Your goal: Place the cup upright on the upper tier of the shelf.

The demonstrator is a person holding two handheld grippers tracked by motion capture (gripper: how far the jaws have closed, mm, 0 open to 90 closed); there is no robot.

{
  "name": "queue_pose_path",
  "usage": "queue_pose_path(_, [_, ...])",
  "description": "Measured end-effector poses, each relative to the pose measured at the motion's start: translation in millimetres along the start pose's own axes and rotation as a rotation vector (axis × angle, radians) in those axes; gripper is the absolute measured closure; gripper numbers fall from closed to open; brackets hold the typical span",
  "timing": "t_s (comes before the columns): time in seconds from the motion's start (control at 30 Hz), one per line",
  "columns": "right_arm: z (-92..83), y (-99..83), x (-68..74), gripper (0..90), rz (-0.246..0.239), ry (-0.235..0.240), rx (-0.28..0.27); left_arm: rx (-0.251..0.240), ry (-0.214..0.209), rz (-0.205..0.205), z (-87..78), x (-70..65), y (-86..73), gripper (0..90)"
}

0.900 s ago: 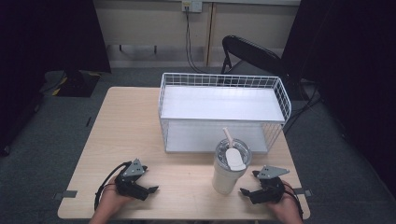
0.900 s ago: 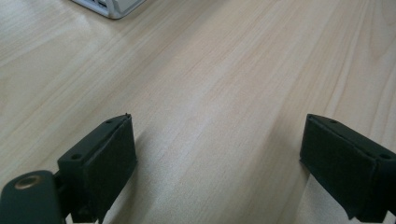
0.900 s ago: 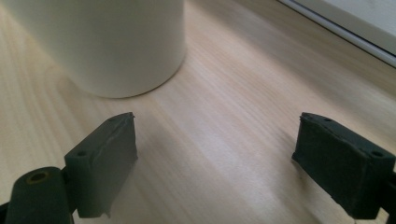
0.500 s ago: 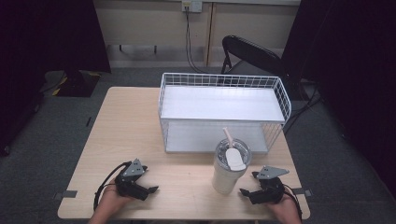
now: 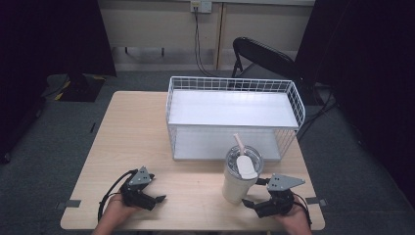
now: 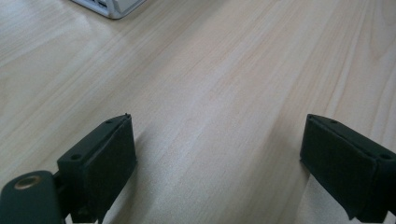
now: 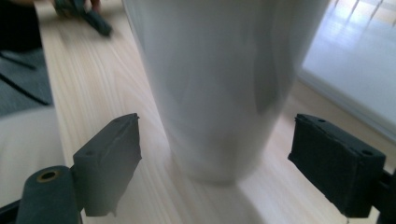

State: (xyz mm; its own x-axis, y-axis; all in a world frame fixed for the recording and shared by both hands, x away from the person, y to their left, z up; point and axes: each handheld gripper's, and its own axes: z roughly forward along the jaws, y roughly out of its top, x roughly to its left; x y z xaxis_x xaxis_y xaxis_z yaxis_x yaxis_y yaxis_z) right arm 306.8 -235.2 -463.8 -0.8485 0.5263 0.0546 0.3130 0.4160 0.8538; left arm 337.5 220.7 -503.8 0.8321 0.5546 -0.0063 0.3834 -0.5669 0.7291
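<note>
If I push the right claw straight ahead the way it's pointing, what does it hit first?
The white tumbler: it stands dead ahead of the open right claw, between the line of its jaws. The gap looks short, though depth is unclear.

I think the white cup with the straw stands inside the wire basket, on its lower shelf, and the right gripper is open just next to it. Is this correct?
Not quite. The white cup stands on the table, in front of the wire basket, not inside it; the high view shows this. The rest holds: the right gripper is open just next to the cup.
</note>
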Motion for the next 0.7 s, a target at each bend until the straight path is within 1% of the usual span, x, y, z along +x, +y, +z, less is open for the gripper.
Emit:
queue_pose_path(0.03, [0.0,0.0,0.0,15.2,0.0,0.0,0.0,0.0,0.0,0.0,0.0,0.0,0.0,9.7])
queue_pose_path(0.07, [-0.7,4.7,-0.1,14.7,0.006,-0.003,-0.043,-0.001,0.0,0.0,0.1,0.0,0.0,9.8])
queue_pose_path(0.17, [1.1,8.3,-1.3,14.6,0.021,0.005,-0.072,-0.001,0.001,0.0,0.1,0.0,0.0,9.7])
queue_pose_path(0.2, [4.7,11.6,-1.3,13.8,0.02,0.009,-0.099,-0.001,0.0,0.0,0.0,0.0,0.0,9.7])
queue_pose_path(0.27, [8.7,15.0,-0.6,12.2,0.014,-0.007,-0.121,0.0,0.0,0.0,0.0,0.0,0.0,9.7])
queue_pose_path(0.3, [8.7,15.0,-0.6,12.2,0.014,-0.007,-0.121,0.0,0.0,0.0,0.0,0.0,0.0,9.7])
queue_pose_path(0.37, [12.7,18.7,-1.0,10.0,0.014,-0.001,-0.148,0.0,0.0,0.0,0.0,0.0,0.0,9.7])
queue_pose_path(0.4, [15.6,21.8,-0.6,9.3,0.006,-0.005,-0.162,0.0,0.0,0.0,0.0,0.0,0.0,9.8])
queue_pose_path(0.47, [18.5,23.1,0.0,9.1,-0.009,-0.013,-0.169,0.0,0.0,0.0,0.0,0.0,0.0,9.7])
queue_pose_path(0.53, [19.7,22.2,-0.5,9.1,-0.013,-0.01,-0.183,0.0,0.0,0.0,0.0,0.0,0.0,9.8])
queue_pose_path(0.6, [20.8,20.4,-0.5,9.0,-0.009,-0.011,-0.2,0.0,0.0,0.0,0.0,0.0,0.0,9.7])
queue_pose_path(0.7, [21.1,19.4,-0.5,8.9,-0.005,-0.011,-0.208,-0.001,0.0,0.0,0.0,0.0,0.0,9.8])
